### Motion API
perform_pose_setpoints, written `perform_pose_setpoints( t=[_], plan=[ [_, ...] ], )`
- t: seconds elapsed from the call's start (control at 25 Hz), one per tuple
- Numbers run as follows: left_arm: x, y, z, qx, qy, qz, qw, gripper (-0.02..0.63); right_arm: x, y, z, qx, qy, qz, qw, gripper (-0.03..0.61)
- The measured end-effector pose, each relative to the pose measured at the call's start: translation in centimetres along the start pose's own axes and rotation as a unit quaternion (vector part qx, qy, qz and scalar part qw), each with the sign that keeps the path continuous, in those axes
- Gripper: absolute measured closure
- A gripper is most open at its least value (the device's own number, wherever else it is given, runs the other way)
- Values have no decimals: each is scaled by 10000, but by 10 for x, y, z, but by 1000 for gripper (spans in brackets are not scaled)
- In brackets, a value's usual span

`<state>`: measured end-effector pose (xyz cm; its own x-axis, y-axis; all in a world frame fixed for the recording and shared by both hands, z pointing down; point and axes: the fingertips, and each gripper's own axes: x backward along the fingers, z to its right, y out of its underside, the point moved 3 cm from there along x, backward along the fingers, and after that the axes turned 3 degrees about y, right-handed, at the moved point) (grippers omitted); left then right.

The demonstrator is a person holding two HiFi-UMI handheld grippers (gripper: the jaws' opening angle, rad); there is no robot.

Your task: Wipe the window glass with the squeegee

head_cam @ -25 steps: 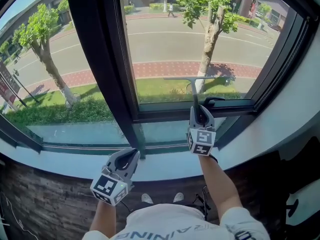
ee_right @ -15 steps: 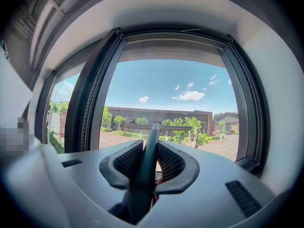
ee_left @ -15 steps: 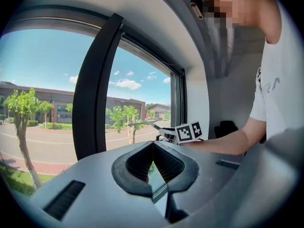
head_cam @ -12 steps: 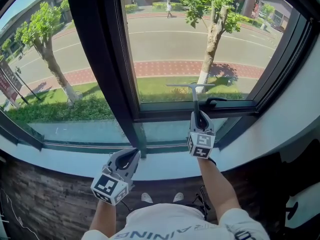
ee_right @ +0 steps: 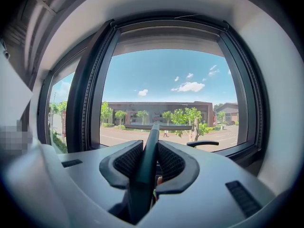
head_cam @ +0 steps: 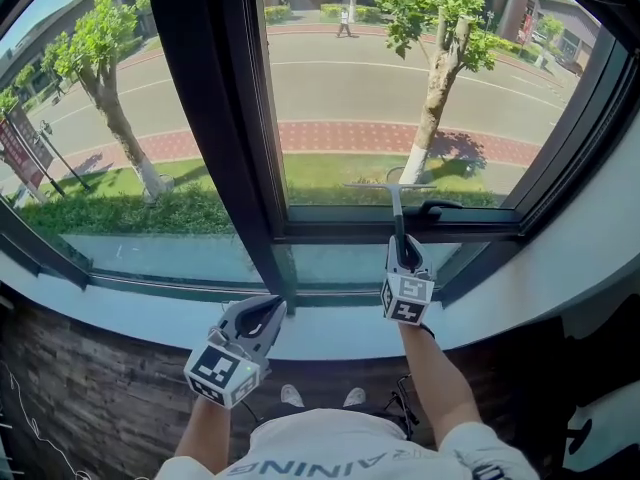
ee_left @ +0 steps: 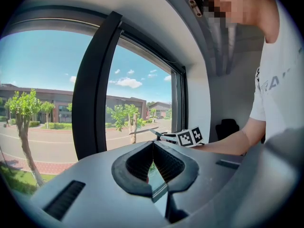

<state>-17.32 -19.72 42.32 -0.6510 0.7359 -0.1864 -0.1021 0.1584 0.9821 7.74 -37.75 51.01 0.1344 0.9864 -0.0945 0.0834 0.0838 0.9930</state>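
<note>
The squeegee [head_cam: 392,190] sits low on the right-hand pane, its blade lying level across the glass [head_cam: 350,88] just above the bottom frame [head_cam: 400,230] and beside the black latch [head_cam: 440,208]. Its handle runs straight back into the right gripper [head_cam: 402,250], whose jaws are clamped on it from both sides; the right gripper view shows the dark handle [ee_right: 147,160] pinched between the ribbed pads [ee_right: 126,161]. The left gripper [head_cam: 268,310] hangs idle down by the sill [head_cam: 150,318], near the foot of the thick post [head_cam: 205,118] between the panes, its jaws pressed together with nothing in them. As for progress, I'd say the blade is at the low end of a pass on this pane, though I can't be sure it presses on the glass. The glass looks clear everywhere, with no water, foam or streaks to mark wiped from unwiped, so how much is done I cannot judge. The left pane and the upper right pane may well remain.
</note>
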Motion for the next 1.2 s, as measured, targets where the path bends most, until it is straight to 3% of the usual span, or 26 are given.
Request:
perform_pose_setpoints(
  t=[0.56, 0.84, 1.0, 1.2],
  plan=[
    [-8, 6, 12, 40, -70, -59, 10000, 595, -2, 18, -3, -136, -77, -217, 9996, 479],
    [1, -1, 12, 139, -372, 155, 9991, 597, 91, -36, 8, -274, -339, 726, 9964, 479],
    [16, -16, 23, 168, -775, 357, 9962, 597, 135, -49, 17, -120, -639, 772, 9949, 479],
    [25, -12, 33, 289, -1064, 368, 9932, 595, 138, -48, 20, -135, -829, 867, 9927, 479]
  ],
)
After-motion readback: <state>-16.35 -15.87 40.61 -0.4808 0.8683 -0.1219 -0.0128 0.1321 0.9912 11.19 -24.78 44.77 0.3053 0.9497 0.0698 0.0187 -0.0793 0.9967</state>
